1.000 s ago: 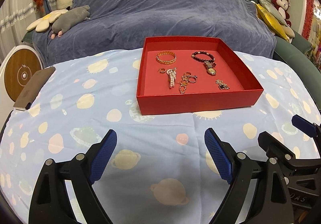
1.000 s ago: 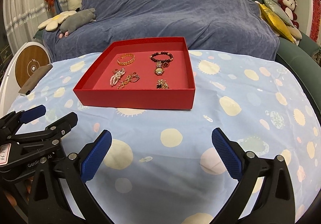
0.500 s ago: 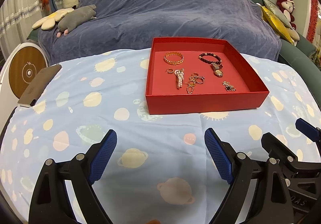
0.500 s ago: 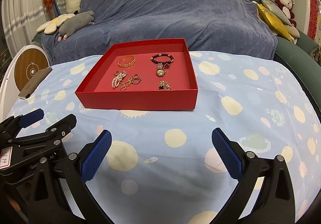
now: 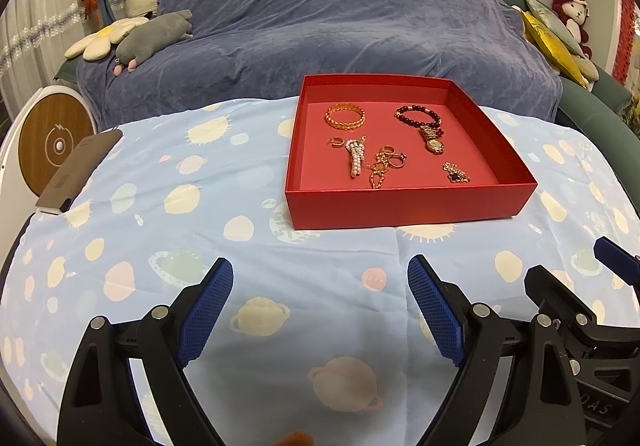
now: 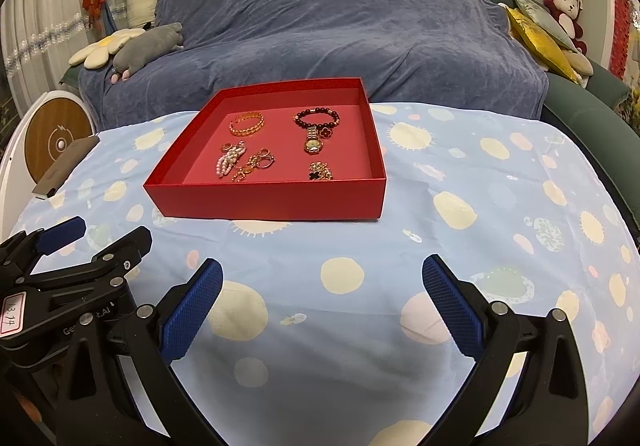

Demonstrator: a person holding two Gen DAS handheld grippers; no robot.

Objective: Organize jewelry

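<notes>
Sitting on the surface [image 5: 120, 206] ahead of both wide-apart, empty grippers, left gripper [image 5: 320, 310] and right gripper [image 6: 322, 310], the red tray [image 6: 264, 202] already holds every visible jewelry piece [image 5: 362, 162], fitting either sorted or awaiting sorting.

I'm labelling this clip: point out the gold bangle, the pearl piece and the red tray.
gold bangle [image 5: 345, 116], left wrist view, on its near band.
pearl piece [image 5: 355, 161], left wrist view, middle of the pearl strands.
red tray [image 6: 272, 201], right wrist view, on its near outer wall.
</notes>
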